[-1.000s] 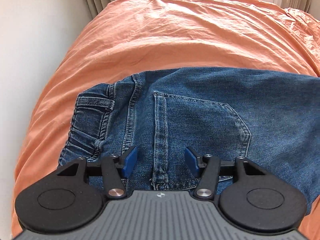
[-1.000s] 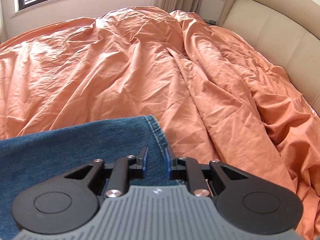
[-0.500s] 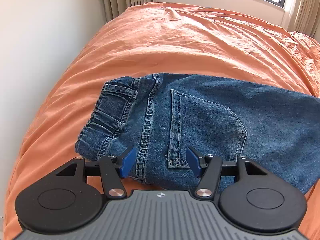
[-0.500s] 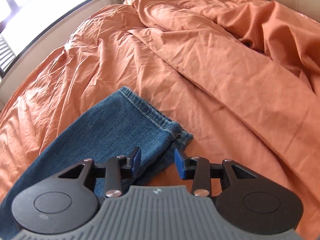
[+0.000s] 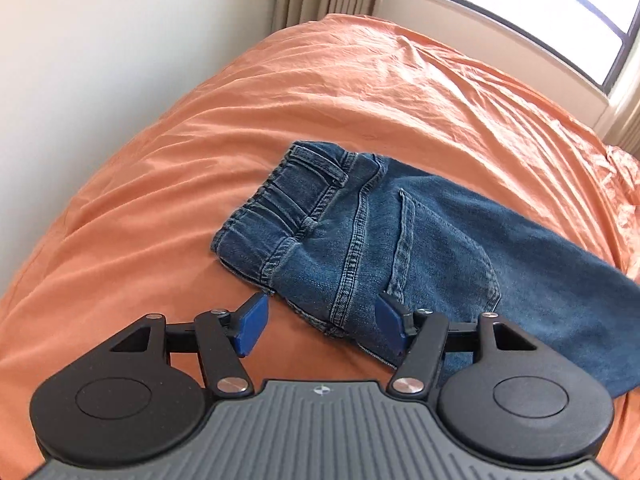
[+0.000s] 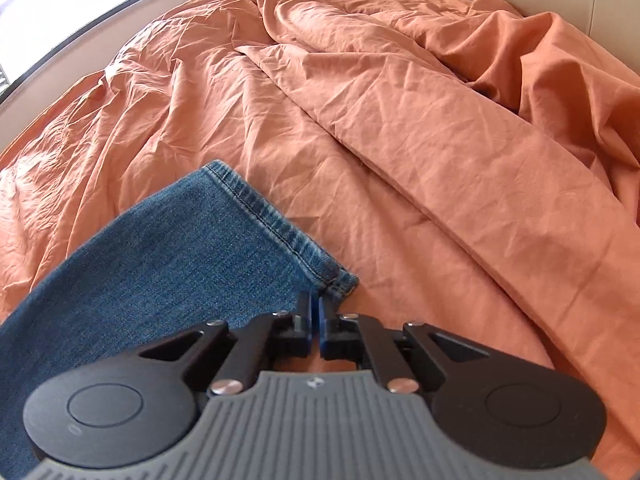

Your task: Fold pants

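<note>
**Asker:** Left wrist view first: what's there?

**Describer:** Blue denim pants lie flat on an orange bed cover, already doubled leg on leg, back pocket up, waistband toward the wall. The left claw hovers over the near edge by the seat seam. Its jaws have just been opening and stand wide, with nothing pinched.

**Asker:** And the right wrist view?

**Describer:** It shows the far end, which the left view cuts off: the hem of the leg, lying on rumpled cover near a padded headboard. The right claw has just been closing; its jaws are nearly together at the near hem corner. It looks pinched on that corner, though the contact is partly hidden. The waistband is out of this view.

**Asker:** How will the pants handle?

**Describer:** Probably heavyish and limp, with stiff seams, not slippery. Best taken at thick edges: hem corners and waistband, both layers together, so the layers don't slide apart.
</note>
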A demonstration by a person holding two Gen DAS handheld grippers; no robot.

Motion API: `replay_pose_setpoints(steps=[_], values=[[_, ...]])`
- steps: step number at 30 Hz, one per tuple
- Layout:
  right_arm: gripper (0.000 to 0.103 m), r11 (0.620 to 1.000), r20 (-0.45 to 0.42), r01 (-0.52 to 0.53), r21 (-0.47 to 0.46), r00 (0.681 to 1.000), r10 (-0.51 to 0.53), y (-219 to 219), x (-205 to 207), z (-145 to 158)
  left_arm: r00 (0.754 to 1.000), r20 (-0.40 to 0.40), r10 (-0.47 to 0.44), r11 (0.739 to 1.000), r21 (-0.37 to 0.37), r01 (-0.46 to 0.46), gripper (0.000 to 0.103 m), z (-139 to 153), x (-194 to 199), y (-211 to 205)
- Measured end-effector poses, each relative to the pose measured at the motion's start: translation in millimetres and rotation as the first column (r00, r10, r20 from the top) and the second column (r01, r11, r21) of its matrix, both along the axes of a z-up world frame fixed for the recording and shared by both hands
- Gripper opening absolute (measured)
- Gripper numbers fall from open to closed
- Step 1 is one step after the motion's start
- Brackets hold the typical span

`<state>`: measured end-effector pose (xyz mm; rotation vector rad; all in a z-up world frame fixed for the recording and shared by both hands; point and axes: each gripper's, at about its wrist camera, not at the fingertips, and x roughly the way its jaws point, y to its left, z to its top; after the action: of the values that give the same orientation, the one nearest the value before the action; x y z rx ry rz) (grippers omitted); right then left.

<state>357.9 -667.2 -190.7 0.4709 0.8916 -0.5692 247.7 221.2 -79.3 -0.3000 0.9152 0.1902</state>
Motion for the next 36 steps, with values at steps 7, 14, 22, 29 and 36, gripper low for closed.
replay_pose_setpoints(steps=[7,14,22,29,36], values=[[0.028,0.989,0.065,-0.069,0.13,0.996,0.061,38.1,-22.3,5.0,0.979,0.045,0.2,0.928,-0.328,-0.174,0.077,-30.8,-7.8,48.7],[0.036,0.968,0.105,-0.08,0.239,0.993,0.056,86.7,-36.2,-10.9,0.918,0.041,0.394,0.775,-0.551,-0.308,0.077,-92.5,-2.1,83.5],[0.037,0.978,0.08,-0.04,0.206,0.996,0.024,107.5,-40.9,-6.4,0.894,0.051,0.446,0.78,-0.511,-0.36,0.035,-111.1,26.9,82.3],[0.037,0.98,0.088,-0.083,0.182,0.994,0.068,120.3,-44.6,13.0,0.937,0.198,0.287,0.938,-0.257,-0.233,0.016,-31.2,40.1,62.4],[0.036,0.963,0.067,-0.183,0.2,0.983,0.173,162.5,-53.3,2.6,0.962,0.05,0.269,0.959,-0.106,-0.263,0.019,-82.1,59.9,64.0]])
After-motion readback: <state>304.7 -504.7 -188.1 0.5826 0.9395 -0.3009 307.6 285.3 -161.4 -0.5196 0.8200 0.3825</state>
